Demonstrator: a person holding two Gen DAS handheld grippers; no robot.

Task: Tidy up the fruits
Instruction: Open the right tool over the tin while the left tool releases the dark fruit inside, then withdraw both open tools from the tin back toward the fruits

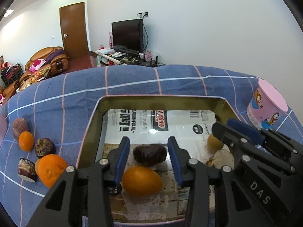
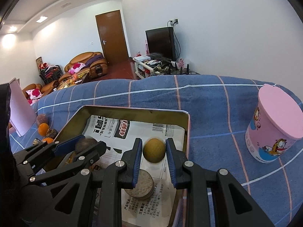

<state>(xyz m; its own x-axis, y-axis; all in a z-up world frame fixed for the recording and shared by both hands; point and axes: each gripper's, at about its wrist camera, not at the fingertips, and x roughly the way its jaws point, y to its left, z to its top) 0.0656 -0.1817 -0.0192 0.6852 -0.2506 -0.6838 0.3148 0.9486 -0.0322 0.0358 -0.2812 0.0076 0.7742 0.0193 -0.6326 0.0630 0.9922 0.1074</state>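
both claws are down in the tin (image 1: 90,124) right now, which sits on the desk's blue checked cloth (image 1: 132,83).

left claw (image 1: 148,147) looks released to me. an orange (image 1: 142,180) lies between its fingers and a dark brown fruit (image 1: 149,154) sits just past it near the tips. there's a clear gap on the orange's right side, so nothing is pinched. both fruits rest on the printed sheet (image 1: 181,130) lining the tin bottom.

right claw (image 2: 154,141) is clenched on a yellow-brown round fruit (image 2: 153,150), with the blue pads snug against both sides of it. it's low over the tin's right side, near the wall. can't tell if the fruit is touching the bottom or hanging just off it. a pale round slice (image 2: 139,186) lies flat in the tin right under that claw's fingers.

still outside the tin, on the cloth to its left: a big orange (image 1: 50,170), a small orange (image 1: 26,141), and a few dark brown pieces (image 1: 45,147) bunched together.

a pink tub (image 2: 272,132) with a cartoon cat stands upright on the cloth, well off to the tin's right.
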